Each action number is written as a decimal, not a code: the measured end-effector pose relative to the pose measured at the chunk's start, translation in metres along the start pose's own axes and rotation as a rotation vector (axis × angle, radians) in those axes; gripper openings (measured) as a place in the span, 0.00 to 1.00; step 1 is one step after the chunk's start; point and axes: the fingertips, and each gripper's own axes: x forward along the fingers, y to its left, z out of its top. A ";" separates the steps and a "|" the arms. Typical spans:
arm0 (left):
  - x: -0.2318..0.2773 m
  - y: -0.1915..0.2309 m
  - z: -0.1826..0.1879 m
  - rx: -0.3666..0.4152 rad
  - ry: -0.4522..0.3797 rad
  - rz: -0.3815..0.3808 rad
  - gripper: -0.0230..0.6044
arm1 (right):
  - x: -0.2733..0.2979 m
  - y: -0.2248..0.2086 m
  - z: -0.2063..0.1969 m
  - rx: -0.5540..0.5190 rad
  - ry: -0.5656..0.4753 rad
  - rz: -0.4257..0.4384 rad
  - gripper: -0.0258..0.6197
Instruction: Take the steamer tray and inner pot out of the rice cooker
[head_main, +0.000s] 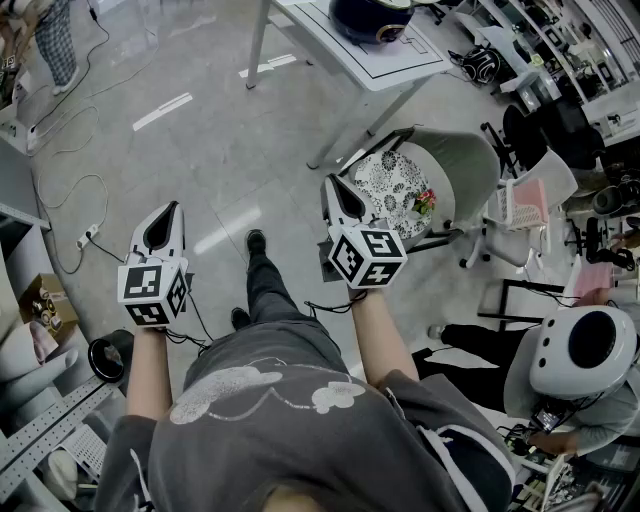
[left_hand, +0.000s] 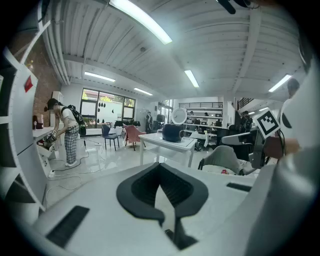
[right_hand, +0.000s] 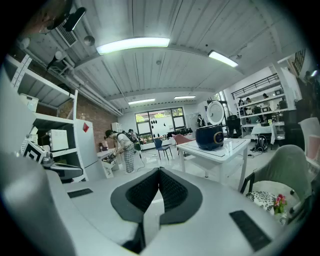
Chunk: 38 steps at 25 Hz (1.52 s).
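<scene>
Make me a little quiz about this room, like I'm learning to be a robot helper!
1. True or false: the left gripper is holding a spoon.
2. Where does the rice cooker sit? A) on the white table B) on the floor C) on a chair
3. Fill in: the jaws of the right gripper are ____ (open or shut).
Key: 1 false, it holds nothing; 2 A; 3 shut.
</scene>
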 end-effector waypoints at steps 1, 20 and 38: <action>-0.001 -0.001 0.000 -0.001 -0.002 0.001 0.05 | -0.002 -0.001 0.000 0.003 -0.003 -0.002 0.09; 0.040 -0.001 0.038 0.056 -0.067 -0.026 0.05 | 0.024 -0.025 0.032 0.012 -0.078 -0.032 0.09; 0.303 0.036 0.135 -0.053 -0.139 -0.137 0.67 | 0.216 -0.171 0.104 0.078 -0.128 -0.026 0.54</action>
